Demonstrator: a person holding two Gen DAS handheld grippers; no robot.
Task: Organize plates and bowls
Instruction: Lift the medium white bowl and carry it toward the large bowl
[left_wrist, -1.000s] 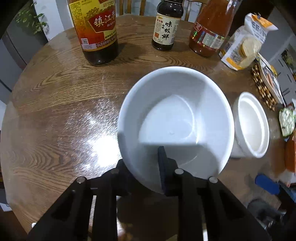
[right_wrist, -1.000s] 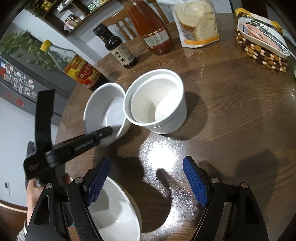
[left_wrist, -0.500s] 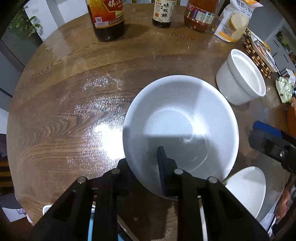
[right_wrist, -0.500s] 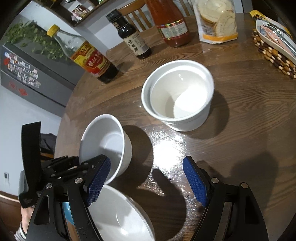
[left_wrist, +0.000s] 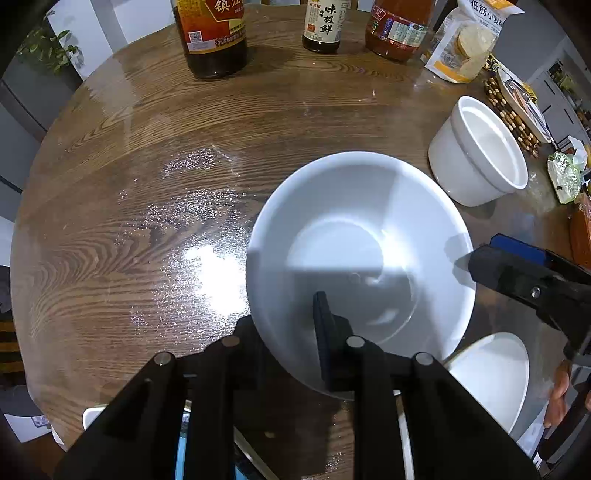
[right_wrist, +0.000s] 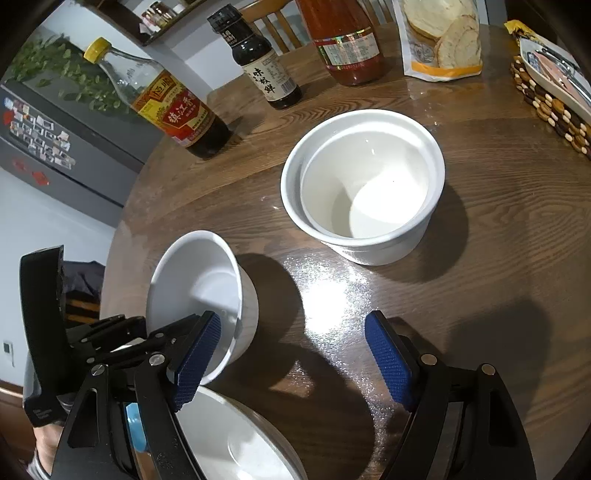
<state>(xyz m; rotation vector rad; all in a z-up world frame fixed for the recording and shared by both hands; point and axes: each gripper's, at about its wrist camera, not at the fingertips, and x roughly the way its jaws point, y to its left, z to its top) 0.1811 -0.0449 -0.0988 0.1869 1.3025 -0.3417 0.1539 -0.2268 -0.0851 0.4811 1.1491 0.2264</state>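
L gripper (left_wrist: 291, 332) clamped on near rim of white bowl (left_wrist: 360, 258), one finger inside, one outside under the wall; bowl tilted, held above round wooden table (left_wrist: 129, 184); in R wrist view same bowl (right_wrist: 201, 291) sits low left, its shadow falling on the tabletop beside it; R gripper (right_wrist: 291, 363) jaws wide apart, blue pads (right_wrist: 388, 362) bare, nothing between them, hovering over bare wood near table edge; below its left finger a second, wider white bowl (right_wrist: 236, 443) at the near edge, partly hidden by the finger; same one seen lower right in L view (left_wrist: 491, 373); R gripper's finger juts in from the right there, close to held bowl's rim; deep white ramekin-type pot (right_wrist: 364, 184) stands upright mid-table, well apart from both grippers, looks like two nested, can't confirm; far side: vinegar bottle (right_wrist: 173, 110), small soy sauce bottle (right_wrist: 266, 70), red sauce bottle (right_wrist: 343, 40), cracker bag (right_wrist: 443, 37); beaded trivet w/ dish (right_wrist: 546, 99) at right edge; glare patch on wood btwn the bowls.
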